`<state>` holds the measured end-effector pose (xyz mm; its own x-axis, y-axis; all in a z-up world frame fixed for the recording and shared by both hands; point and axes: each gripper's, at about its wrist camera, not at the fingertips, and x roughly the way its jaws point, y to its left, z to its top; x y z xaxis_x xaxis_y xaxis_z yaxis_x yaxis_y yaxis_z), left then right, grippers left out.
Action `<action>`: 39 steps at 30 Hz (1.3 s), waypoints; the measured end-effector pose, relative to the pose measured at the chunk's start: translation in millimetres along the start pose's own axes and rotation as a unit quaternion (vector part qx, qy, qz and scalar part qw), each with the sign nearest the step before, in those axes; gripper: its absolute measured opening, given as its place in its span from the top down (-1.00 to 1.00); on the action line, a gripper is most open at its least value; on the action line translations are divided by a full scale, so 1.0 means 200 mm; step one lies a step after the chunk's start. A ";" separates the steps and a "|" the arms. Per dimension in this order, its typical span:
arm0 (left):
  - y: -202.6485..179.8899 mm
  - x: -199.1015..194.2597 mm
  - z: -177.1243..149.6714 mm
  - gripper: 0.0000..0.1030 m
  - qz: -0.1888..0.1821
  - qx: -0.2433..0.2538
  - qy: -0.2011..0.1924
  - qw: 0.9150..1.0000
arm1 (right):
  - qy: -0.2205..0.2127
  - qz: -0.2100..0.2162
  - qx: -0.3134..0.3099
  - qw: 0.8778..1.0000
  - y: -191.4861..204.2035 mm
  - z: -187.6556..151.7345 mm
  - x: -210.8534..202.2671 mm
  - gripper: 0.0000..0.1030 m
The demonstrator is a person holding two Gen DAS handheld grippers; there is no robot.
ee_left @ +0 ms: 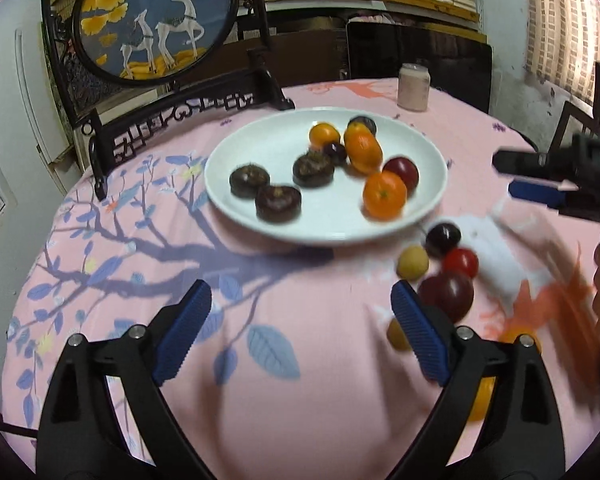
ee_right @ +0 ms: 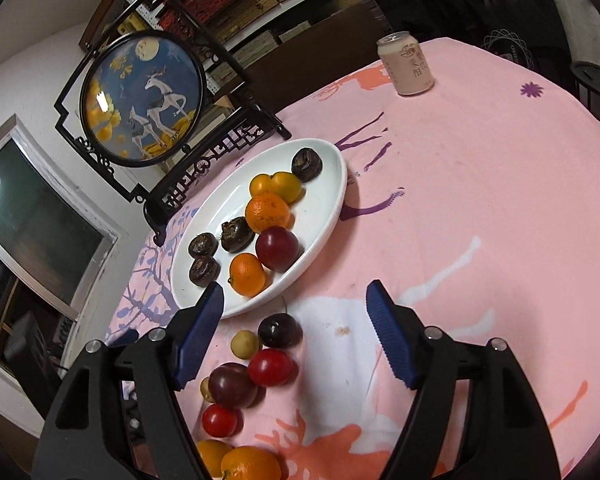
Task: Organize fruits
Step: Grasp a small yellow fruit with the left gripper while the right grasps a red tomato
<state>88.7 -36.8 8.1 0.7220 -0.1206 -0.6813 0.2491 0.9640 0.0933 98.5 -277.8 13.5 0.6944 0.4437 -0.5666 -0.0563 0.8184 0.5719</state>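
1. Loose fruits (ee_right: 276, 368) — on cloth, lower left of frame, below the plate (ee_right: 332, 184).
2. Right gripper (ee_right: 296, 332) — spread open, empty; fruits just left of centre, nearer this hand.
3. Left gripper (ee_left: 302, 334) — open, empty.

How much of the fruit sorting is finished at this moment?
Done: the white plate already holds oranges, a plum and dark brown fruits. In hand: nothing; the left gripper and right gripper are both open and empty. Left: a row of loose fruit on the pink tablecloth beside the plate.
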 end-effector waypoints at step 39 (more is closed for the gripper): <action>-0.13 0.08 -0.05 -0.88 -0.008 0.079 0.012 0.997 | 0.004 0.003 -0.001 1.000 0.02 -0.02 -0.02 -0.52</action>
<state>86.5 -62.2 -11.7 0.7016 -0.1273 -0.7011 0.3594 0.9128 0.1938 93.5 -275.5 15.3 0.6882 0.4521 -0.5674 -0.0618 0.8158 0.5750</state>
